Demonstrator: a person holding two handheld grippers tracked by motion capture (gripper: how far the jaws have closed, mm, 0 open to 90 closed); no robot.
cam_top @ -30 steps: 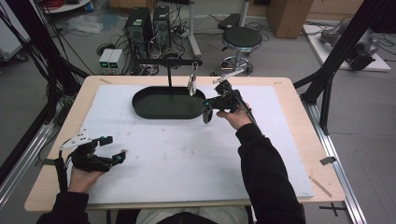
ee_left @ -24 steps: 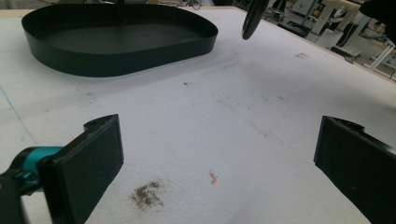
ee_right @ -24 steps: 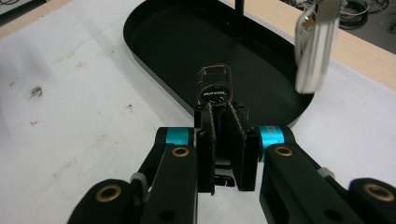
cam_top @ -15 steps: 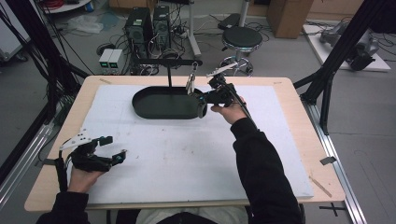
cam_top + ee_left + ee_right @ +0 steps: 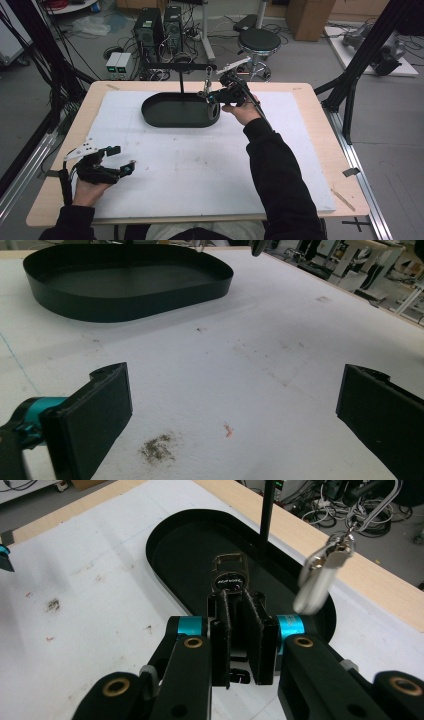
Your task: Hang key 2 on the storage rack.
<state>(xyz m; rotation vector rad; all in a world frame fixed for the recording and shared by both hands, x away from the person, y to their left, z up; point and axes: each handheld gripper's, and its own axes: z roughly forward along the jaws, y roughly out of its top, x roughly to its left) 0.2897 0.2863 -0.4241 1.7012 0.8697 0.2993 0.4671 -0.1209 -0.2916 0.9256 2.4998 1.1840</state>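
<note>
A small black tag-like piece with a metal loop (image 5: 229, 575) is pinched between the closed jaws of the right gripper (image 5: 239, 630), and it is held over the near end of the black oval tray (image 5: 170, 550). In the high view, the right gripper (image 5: 220, 95) is seen at the tray's right end, just beside the hook stand (image 5: 181, 75) whose crossbar spans above the tray. A silver keyring piece (image 5: 320, 577) is seen dangling close by on the right, blurred, apparently hung from that crossbar.

The step in hand is judged to be hanging the held piece on the stand, or lifting it clear; which of the two cannot be told. Either way, the grip should be kept firm and low on the body, so the loop is left free above the pads. The loop should be brought to the bar squarely, with the wrist kept level, and the dangling silver piece should be given room so nothing is knocked swinging. The upright post (image 5: 266, 510) is best kept off to one side of the approach.

The left gripper (image 5: 112, 160) is rested at the near left on the white mat (image 5: 200, 170), well apart from the tray. Its jaws are spread wide, with nothing between them, and bare, slightly stained mat (image 5: 235, 385) is seen there. It is not judged to be needed for this step.
</note>
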